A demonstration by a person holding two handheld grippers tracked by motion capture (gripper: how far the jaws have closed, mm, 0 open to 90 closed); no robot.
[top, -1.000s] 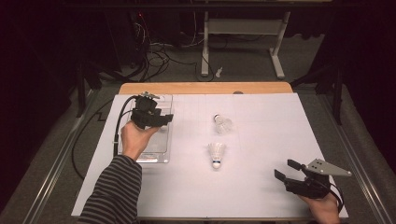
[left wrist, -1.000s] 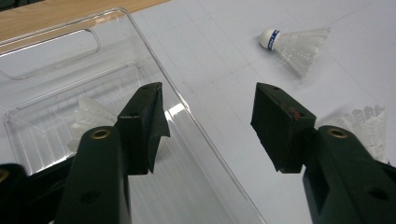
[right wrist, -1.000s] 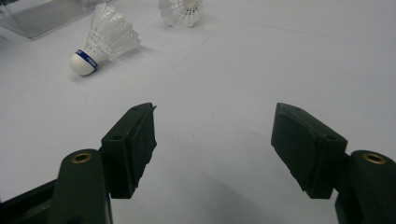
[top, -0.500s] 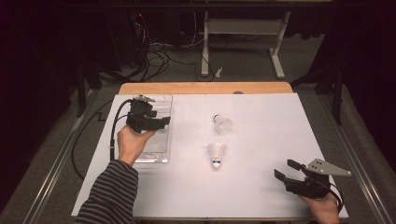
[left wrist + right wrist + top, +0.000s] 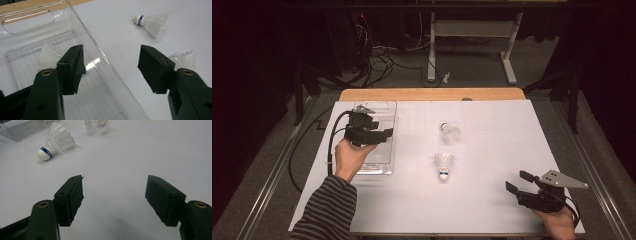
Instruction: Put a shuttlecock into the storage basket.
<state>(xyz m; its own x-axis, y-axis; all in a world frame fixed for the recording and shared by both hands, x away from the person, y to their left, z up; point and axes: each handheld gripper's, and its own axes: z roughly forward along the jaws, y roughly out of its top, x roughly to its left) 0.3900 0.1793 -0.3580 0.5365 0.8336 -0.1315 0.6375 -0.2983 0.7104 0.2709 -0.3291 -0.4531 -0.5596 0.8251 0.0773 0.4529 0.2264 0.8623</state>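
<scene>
A clear plastic tray (image 5: 382,112) lies at the table's left, and a white shuttlecock (image 5: 48,53) rests inside it. My left gripper (image 5: 384,134) hovers over the tray; its jaws have just been opening and stand open (image 5: 111,67) with nothing between them. Two more shuttlecocks lie mid-table: one with a blue band (image 5: 444,164) (image 5: 150,21) (image 5: 55,141), and another (image 5: 451,132) (image 5: 96,126) farther back. My right gripper (image 5: 516,181) rests near the front right edge, open (image 5: 113,195) and empty.
A white sheet (image 5: 492,145) covers the wooden table, whose bare far edge (image 5: 432,94) shows at the back. Cables and a stand's legs are on the dark floor beyond. A corner of the tray (image 5: 22,128) appears in the right gripper view.
The left gripper has drifted slightly toward the near side over the tray. The right gripper and the two mid-table shuttlecocks have stayed put.
</scene>
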